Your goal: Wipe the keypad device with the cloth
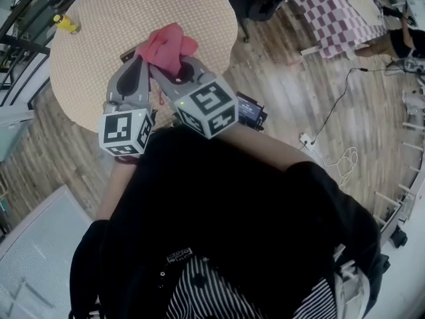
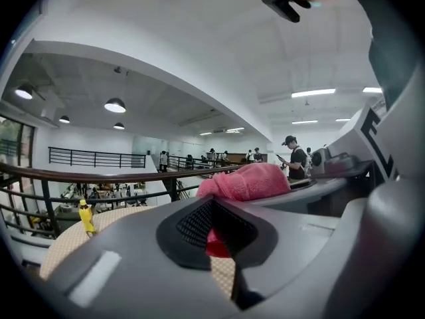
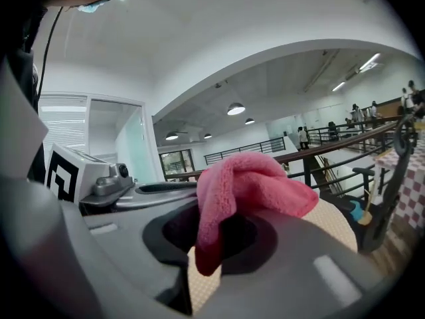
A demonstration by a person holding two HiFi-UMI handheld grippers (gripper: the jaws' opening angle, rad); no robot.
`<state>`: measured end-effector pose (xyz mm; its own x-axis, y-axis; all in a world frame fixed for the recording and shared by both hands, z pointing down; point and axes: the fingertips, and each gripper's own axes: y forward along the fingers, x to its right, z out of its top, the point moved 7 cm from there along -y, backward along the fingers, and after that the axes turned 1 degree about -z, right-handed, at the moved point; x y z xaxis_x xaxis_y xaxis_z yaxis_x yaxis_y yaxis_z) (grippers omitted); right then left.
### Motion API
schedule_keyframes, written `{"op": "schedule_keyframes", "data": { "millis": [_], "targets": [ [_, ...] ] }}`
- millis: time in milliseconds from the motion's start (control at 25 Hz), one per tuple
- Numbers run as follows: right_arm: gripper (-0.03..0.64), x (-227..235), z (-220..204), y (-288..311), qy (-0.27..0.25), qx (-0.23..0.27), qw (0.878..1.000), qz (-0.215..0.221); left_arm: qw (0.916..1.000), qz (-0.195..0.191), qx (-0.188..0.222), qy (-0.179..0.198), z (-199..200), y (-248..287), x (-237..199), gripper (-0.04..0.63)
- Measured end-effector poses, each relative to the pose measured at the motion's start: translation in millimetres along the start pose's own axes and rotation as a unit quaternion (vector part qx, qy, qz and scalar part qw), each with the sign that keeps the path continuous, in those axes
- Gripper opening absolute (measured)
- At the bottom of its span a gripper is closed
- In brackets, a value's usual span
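The pink cloth (image 1: 167,45) is bunched where both grippers' tips meet, above the near edge of the round beige table (image 1: 99,18). My right gripper (image 3: 212,244) is shut on the cloth (image 3: 246,185), which drapes over its jaws. My left gripper (image 2: 222,244) looks shut with a red fold of the cloth (image 2: 216,243) in its jaws; the rest of the cloth (image 2: 246,181) bulges beyond. A dark keypad device (image 1: 251,109) with a small lit screen shows just right of the right gripper's cube, apart from both grippers. What it rests on is hidden.
A small yellow object (image 1: 66,24) stands at the table's far left. A checked cloth (image 1: 339,12) lies on the wooden floor at upper right, and a cable with a power strip (image 1: 309,138) runs to the right. People stand beyond a railing (image 2: 99,175).
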<state>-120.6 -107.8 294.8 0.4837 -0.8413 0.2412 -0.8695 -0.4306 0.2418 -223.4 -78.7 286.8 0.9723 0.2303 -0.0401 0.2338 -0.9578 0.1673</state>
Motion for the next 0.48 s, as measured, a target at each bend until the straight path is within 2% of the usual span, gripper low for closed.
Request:
{"op": "schedule_keyframes", "data": {
  "millis": [240,480],
  "targets": [
    [0.067,-15,-5,45,0.015,-0.008,0.999,-0.038,0.9991,-0.042,-0.009,-0.001,-11,3,-50,0.0],
    [0.067,-35,-26,75,0.034,-0.036,0.997,-0.065,0.9961,-0.08,-0.036,-0.01,-37,-3,-84,0.0]
  ]
}}
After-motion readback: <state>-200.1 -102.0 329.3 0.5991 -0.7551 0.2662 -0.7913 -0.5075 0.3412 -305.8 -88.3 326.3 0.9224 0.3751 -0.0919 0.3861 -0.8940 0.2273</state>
